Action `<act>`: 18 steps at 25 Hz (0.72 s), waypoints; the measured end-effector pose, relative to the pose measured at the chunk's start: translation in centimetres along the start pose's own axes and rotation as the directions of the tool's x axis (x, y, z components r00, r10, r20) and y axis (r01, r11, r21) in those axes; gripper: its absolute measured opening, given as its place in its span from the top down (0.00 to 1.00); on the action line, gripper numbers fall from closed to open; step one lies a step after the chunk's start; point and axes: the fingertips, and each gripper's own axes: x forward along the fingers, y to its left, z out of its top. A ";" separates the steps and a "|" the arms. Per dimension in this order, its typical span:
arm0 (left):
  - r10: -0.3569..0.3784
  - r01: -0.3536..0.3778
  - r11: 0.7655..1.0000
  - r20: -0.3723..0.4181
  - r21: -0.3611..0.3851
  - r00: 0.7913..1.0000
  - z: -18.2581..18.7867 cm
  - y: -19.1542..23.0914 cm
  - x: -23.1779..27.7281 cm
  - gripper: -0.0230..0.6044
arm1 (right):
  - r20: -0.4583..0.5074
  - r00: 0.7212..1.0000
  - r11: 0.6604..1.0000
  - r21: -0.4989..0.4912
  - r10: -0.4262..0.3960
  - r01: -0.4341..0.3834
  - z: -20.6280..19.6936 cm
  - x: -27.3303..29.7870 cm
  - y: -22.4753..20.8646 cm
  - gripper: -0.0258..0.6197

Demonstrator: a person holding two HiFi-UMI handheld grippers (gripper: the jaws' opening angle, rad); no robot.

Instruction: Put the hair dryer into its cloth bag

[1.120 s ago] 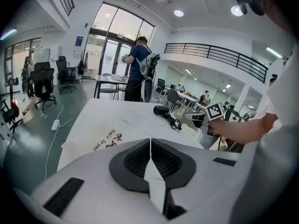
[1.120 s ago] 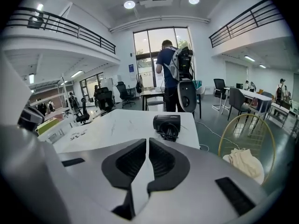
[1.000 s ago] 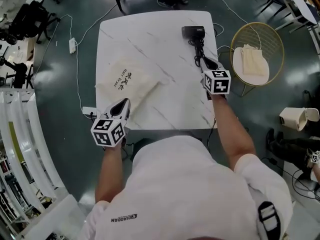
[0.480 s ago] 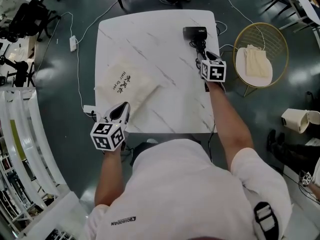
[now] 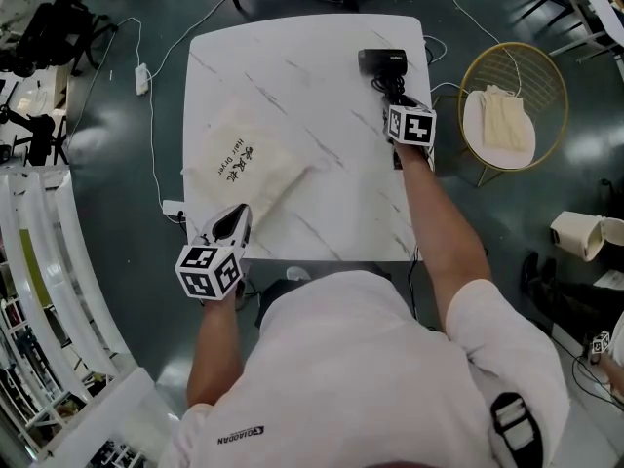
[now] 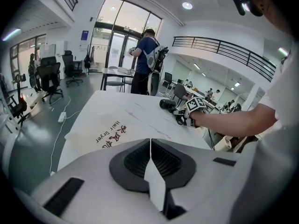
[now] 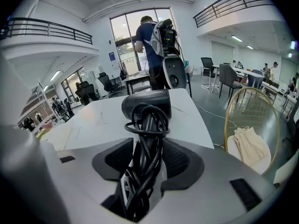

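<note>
Moved: my right gripper (image 5: 395, 96) has slid up the frame to the hair dryer (image 5: 380, 62) at the upper right of the white marble table (image 5: 331, 203). Its jaws have just been opening and now stand apart with the cord-wrapped handle between them, not pinched, so a grasp looks to be next. Left gripper (image 5: 234, 224): jaws closed, empty, at lower left by the near corner of the cloth bag (image 5: 244, 154), which lies flat left of centre, well apart from the dryer. Room: dark floor (image 5: 107, 144), round gold chair (image 5: 515, 45) at right.
</note>
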 end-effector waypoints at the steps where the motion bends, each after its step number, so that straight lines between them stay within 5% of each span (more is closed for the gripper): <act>1: 0.004 -0.004 1.000 0.000 -0.003 1.000 0.0 0.1 0.0 0.91 | -0.006 1.000 1.000 0.002 -0.006 0.006 0.0 0.1 0.0 0.63; 13: 0.011 -0.011 1.000 0.013 -0.006 1.000 0.3 -0.3 -0.4 0.91 | -0.028 0.994 0.993 -0.056 -0.101 0.099 -0.2 0.8 -0.1 0.60; 18: 0.011 -0.011 1.000 0.015 0.000 1.000 0.3 -0.7 -0.7 0.91 | -0.090 0.992 0.997 -0.007 -0.083 0.083 -0.7 1.3 -0.4 0.54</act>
